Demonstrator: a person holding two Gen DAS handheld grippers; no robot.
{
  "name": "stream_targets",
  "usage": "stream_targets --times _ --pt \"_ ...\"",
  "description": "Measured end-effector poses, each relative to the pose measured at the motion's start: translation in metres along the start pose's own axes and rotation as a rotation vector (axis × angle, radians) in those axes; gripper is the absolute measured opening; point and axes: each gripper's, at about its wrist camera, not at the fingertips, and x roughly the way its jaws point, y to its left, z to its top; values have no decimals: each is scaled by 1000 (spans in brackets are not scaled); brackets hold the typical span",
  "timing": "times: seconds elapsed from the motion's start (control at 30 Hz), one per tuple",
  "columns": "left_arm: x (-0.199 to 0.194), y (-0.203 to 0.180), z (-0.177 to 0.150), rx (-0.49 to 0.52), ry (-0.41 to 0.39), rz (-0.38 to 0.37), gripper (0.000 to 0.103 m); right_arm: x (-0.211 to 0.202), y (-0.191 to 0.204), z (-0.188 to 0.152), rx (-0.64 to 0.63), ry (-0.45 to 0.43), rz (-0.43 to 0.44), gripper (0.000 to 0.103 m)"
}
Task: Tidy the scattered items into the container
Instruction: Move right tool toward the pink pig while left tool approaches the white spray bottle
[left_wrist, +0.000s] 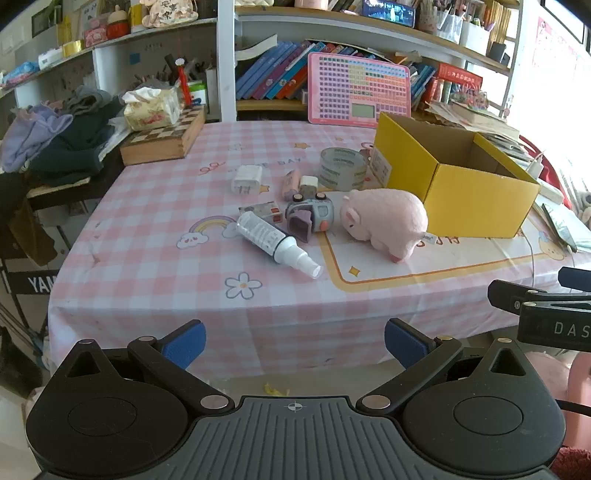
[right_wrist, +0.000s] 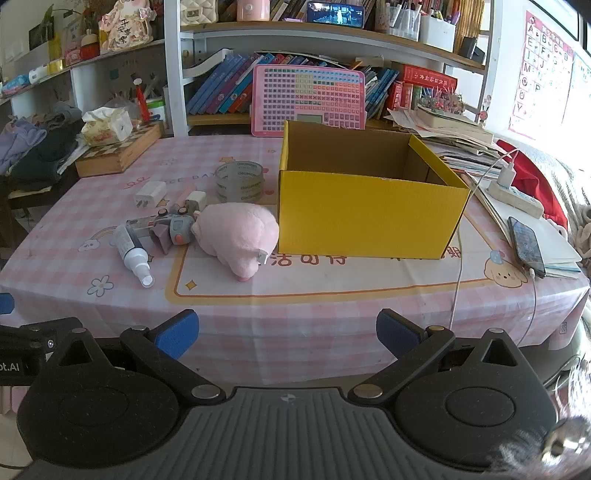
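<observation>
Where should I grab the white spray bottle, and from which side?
Grip the spray bottle across its wide body, probably from above, fingers closing across its length. It lies flat with the nozzle pointing toward the table edge; the neck is narrow and likely slips. The left tool, open, is the closer one.

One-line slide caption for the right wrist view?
Open right hand-held gripper faces an empty yellow box, with a plush pig and spray bottle scattered beside it.

White bookshelves (right_wrist: 207, 92) packed with books stand behind the tabletop's (right_wrist: 332, 295) far edge — bright daylight enters from the right.
</observation>
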Motion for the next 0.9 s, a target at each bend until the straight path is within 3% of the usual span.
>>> stream_targets --times 0.9 --pt "-1 3 0 -1 -1 -26 103 1 7 0 -15 2 38 103"
